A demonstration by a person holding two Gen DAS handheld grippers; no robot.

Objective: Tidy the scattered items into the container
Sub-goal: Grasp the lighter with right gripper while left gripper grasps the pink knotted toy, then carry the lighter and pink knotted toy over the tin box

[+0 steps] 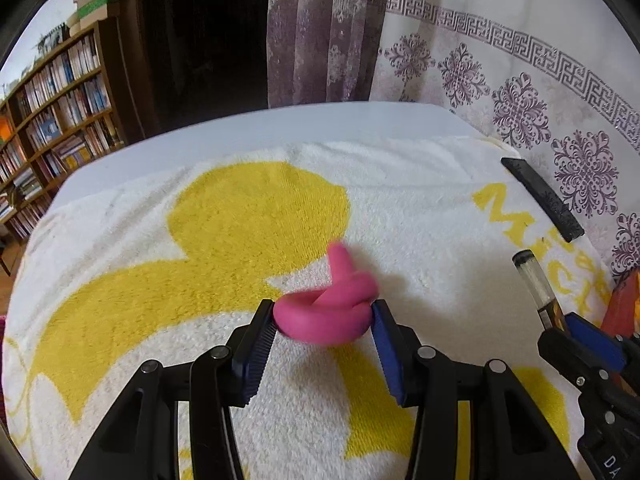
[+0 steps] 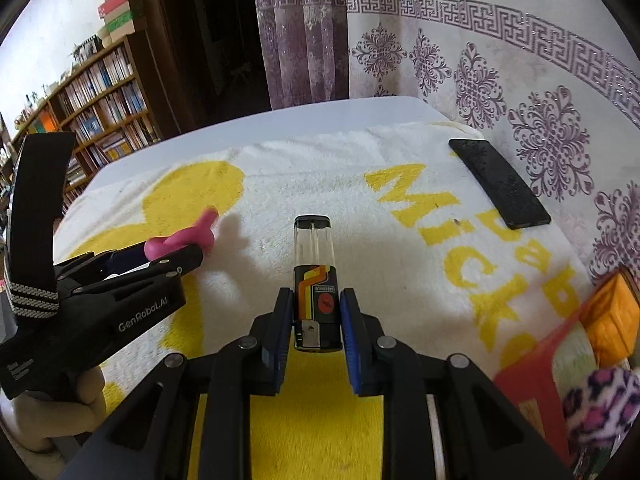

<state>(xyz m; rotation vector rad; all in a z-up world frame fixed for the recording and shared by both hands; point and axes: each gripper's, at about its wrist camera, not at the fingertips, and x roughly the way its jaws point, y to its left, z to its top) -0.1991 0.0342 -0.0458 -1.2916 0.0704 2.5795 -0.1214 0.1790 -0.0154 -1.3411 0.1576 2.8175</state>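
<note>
A pink knotted rubbery piece [image 1: 320, 320] sits between the pads of my left gripper [image 1: 323, 309], which is shut on it just above the towel. In the right wrist view the same pink piece [image 2: 188, 238] pokes out of the left gripper [image 2: 178, 254] at left. My right gripper [image 2: 316, 294] is shut on the lower body of a lighter [image 2: 314, 248] with a clear tank and an orange-striped label, pointing away from me. From the left wrist view, the lighter [image 1: 534, 280] and right gripper [image 1: 576, 332] are at the right edge. A red container [image 2: 528, 380] stands at lower right.
A white and yellow towel [image 2: 320, 176] covers the table. A flat black slab [image 2: 496, 182] lies near the towel's far right corner. The red container holds an orange block [image 2: 612, 316] and leopard-print fabric [image 2: 600, 404]. Patterned curtains hang behind, and a bookshelf [image 1: 60, 120] stands at left.
</note>
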